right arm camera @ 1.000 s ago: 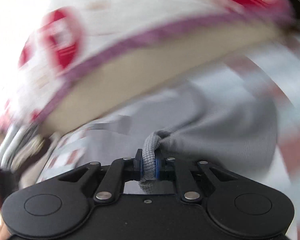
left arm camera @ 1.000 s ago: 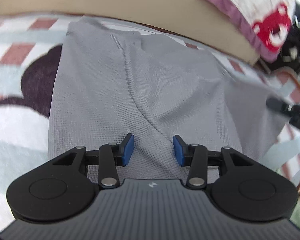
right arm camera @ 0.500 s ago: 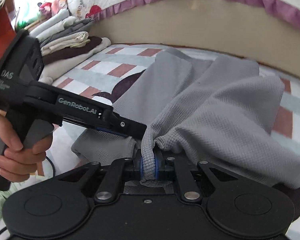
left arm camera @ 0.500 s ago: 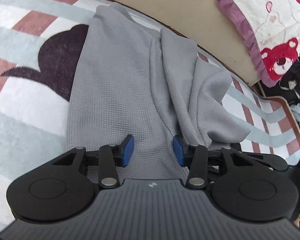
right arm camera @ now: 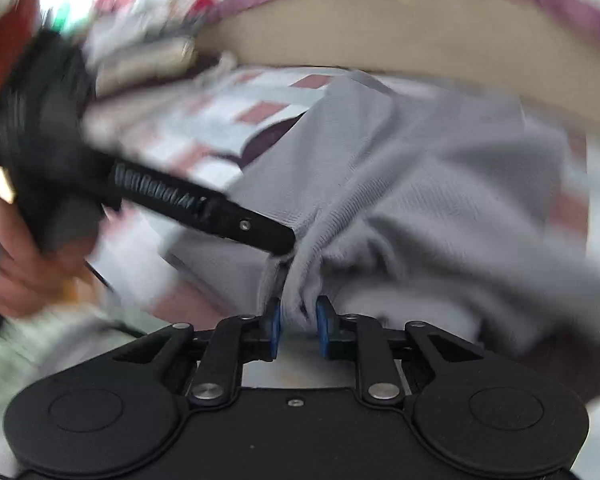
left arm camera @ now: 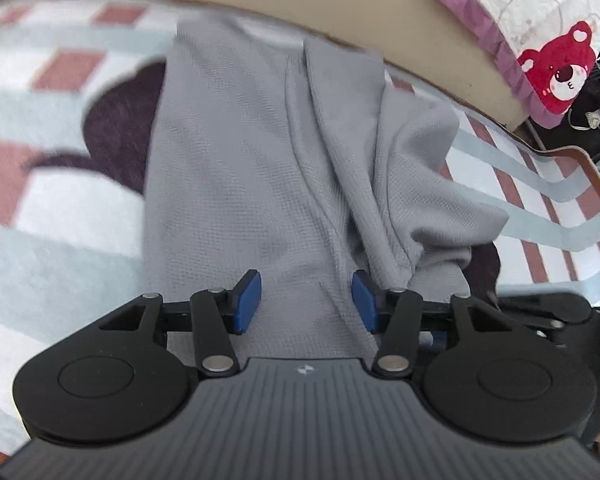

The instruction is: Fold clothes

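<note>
grey garment [left arm camera: 260, 168] lies under the spread left tool [left arm camera: 306, 300], bunched between the parted right tool [right arm camera: 298, 326].

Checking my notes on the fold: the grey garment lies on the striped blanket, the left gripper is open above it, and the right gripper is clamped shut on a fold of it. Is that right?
Not quite. The right gripper has parted its blue pads; in the right wrist view the bunched fold of the grey garment sits loosely between them. The rest holds: the left gripper is open above it on the striped blanket.

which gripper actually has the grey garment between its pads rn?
The right gripper: a bunched fold of the grey garment sits between its blue pads. The left gripper is spread wide, cloth only lying beneath it.
</note>
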Tool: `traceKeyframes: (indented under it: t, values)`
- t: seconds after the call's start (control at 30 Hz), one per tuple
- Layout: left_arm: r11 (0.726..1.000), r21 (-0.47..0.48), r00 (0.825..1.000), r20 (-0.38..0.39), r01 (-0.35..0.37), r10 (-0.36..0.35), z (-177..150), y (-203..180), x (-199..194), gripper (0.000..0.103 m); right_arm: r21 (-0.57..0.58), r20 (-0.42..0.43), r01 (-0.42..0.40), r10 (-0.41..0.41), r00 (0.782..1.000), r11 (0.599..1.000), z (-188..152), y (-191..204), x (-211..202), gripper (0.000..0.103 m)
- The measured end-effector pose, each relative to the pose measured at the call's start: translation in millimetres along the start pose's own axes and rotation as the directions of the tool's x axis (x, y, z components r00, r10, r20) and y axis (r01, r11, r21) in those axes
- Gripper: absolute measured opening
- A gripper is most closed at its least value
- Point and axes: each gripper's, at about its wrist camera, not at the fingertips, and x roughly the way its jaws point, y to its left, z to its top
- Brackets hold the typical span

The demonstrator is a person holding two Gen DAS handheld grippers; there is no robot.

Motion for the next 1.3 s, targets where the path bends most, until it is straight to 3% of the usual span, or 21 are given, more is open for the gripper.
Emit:
traceKeyframes:
  t: [0.07,0.1,0.13,0.2,0.27,0.37,0.43,0.57,0.67,0.73,0.8,0.87,0.9,0.93,0.97,1.0,1.1,1.3]
  values:
    - [0.998,0.064,0.997,0.073,0.006,-0.010,5.5,-13.0,-12.1,0.049,0.153,0.076,-0.088,0.077,0.994,0.984,-1.9,-25.2,-29.5,0.026]
    - [0.996,0.092,0.994,0.102,0.017,-0.026,7.8,-20.7,-16.3,0.049,0.184,0.110,-0.090,0.070,0.991,0.979,-2.8,-34.0,-43.1,0.033]
    - [0.992,0.119,0.991,0.129,0.029,-0.044,9.8,-28.7,-19.5,0.049,0.195,0.123,-0.043,0.019,0.992,0.980,-3.3,-41.0,-51.0,0.044]
    - [0.983,0.172,0.984,0.152,0.062,-0.089,11.9,-46.6,-18.5,0.049,0.213,0.133,0.077,-0.107,0.985,0.974,-4.1,-54.6,-62.4,0.049]
    - [0.971,0.225,0.986,0.123,0.081,-0.110,10.1,-63.1,-9.1,0.049,0.264,0.138,0.156,-0.198,0.970,0.952,-6.0,-70.1,-70.0,0.049]
    - [0.958,0.276,0.992,0.074,0.079,-0.103,-0.9,-79.8,7.0,0.048,0.404,0.132,0.154,-0.224,0.966,0.901,-12.7,-95.5,-69.0,0.049]
    - [0.952,0.300,0.995,0.053,0.061,-0.080,-11.2,-83.4,13.9,0.048,0.397,0.113,0.164,-0.225,0.968,0.903,-16.2,-94.9,-63.8,0.049]
    - [0.951,0.307,0.998,0.029,0.039,-0.051,-26.0,-81.6,20.1,0.050,0.291,0.104,0.101,-0.137,0.985,0.951,-17.0,-73.2,-55.2,0.049]
    - [0.977,0.194,0.995,0.033,0.087,-0.095,-18.4,-65.0,13.0,0.049,0.086,0.062,0.097,-0.102,0.993,0.992,-15.7,-34.5,-48.2,0.052]
    - [0.987,0.124,0.993,0.048,0.100,-0.106,-11.8,-52.4,4.7,0.049,-0.085,0.036,0.164,-0.161,0.986,0.983,-20.4,-6.0,-41.0,0.054]
    - [0.991,0.067,0.990,0.078,0.112,-0.117,-8.0,-40.8,-4.8,0.049,-0.266,0.037,0.278,-0.279,0.960,0.923,-28.9,18.9,-28.5,0.053]
    - [0.993,0.035,0.989,0.093,0.112,-0.115,-7.0,-33.1,-10.0,0.049,-0.433,0.071,0.395,-0.406,0.911,0.810,-39.6,37.4,-11.2,0.053]
    - [0.994,0.045,0.992,0.082,0.096,-0.099,-8.9,-33.4,-7.7,0.049,-0.480,0.094,0.433,-0.446,0.890,0.763,-44.2,41.9,-4.5,0.048]
    - [0.995,0.056,0.994,0.071,0.080,-0.084,-10.9,-33.6,-5.5,0.049,-0.512,0.117,0.464,-0.476,0.872,0.723,-48.6,44.4,1.3,0.028]
    - [0.996,0.066,0.996,0.060,0.064,-0.068,-12.8,-33.9,-3.3,0.049,-0.513,0.136,0.483,-0.488,0.862,0.710,-50.5,45.5,1.7,0.014]
    - [0.996,0.077,0.997,0.049,0.049,-0.052,-14.8,-34.2,-1.1,0.047,-0.487,0.149,0.485,-0.478,0.865,0.726,-50.6,45.6,-4.9,0.008]
    - [0.994,0.110,1.000,0.018,0.002,-0.004,-20.6,-35.0,5.6,0.047,-0.395,0.176,0.487,-0.456,0.872,0.779,-51.5,44.4,-37.5,0.003]
    - [0.982,0.179,0.998,-0.011,-0.063,0.067,-26.6,-39.7,10.4,0.046,-0.316,0.082,0.452,-0.451,0.889,0.834,-65.7,21.8,-41.6,0.003]
